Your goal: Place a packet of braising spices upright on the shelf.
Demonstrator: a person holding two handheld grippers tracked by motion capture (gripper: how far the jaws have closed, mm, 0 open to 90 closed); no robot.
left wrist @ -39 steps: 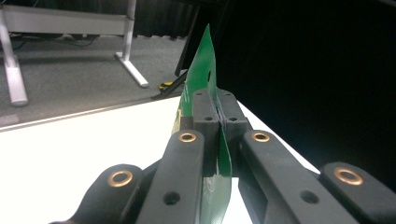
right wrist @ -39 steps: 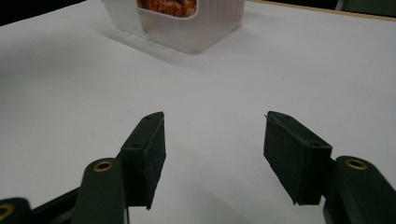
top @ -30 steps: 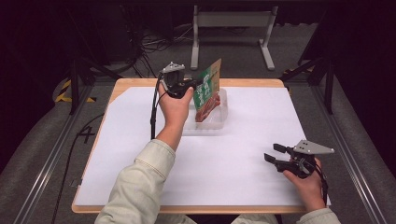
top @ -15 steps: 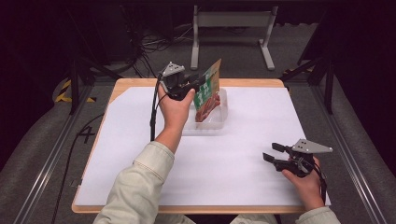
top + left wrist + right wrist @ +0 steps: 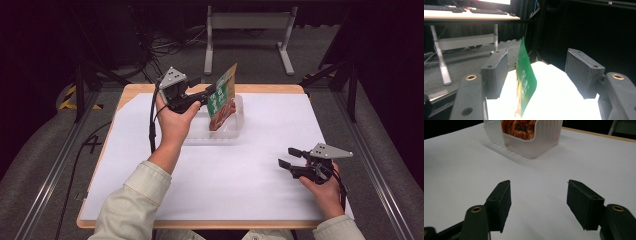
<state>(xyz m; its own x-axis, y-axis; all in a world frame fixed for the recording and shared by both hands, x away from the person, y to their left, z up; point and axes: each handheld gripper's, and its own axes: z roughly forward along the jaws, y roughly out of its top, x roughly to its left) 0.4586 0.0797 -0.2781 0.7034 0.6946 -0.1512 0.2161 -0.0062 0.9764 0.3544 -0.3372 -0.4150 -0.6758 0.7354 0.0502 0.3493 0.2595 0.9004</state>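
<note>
A green and red food pouch stands tilted in a clear plastic container at the back middle of the table. My left gripper is at the pouch's left side. Its jaws have just been opening, and in the left gripper view the pouch stands between the spread pads of the left gripper, with a gap on each side. My right gripper rests low at the front right, and its jaws have just been opening with nothing between them. In the right gripper view, the right gripper faces the container across bare white table.
A white sheet covers the wooden table top. Dark floor, cables and a white metal stand lie beyond the far edge. Metal rails run along both sides.
The left jaws have opened off the pouch and the left hand has drawn a little leftward. The pouch stays standing in the container. The right jaws have spread slightly wider.
</note>
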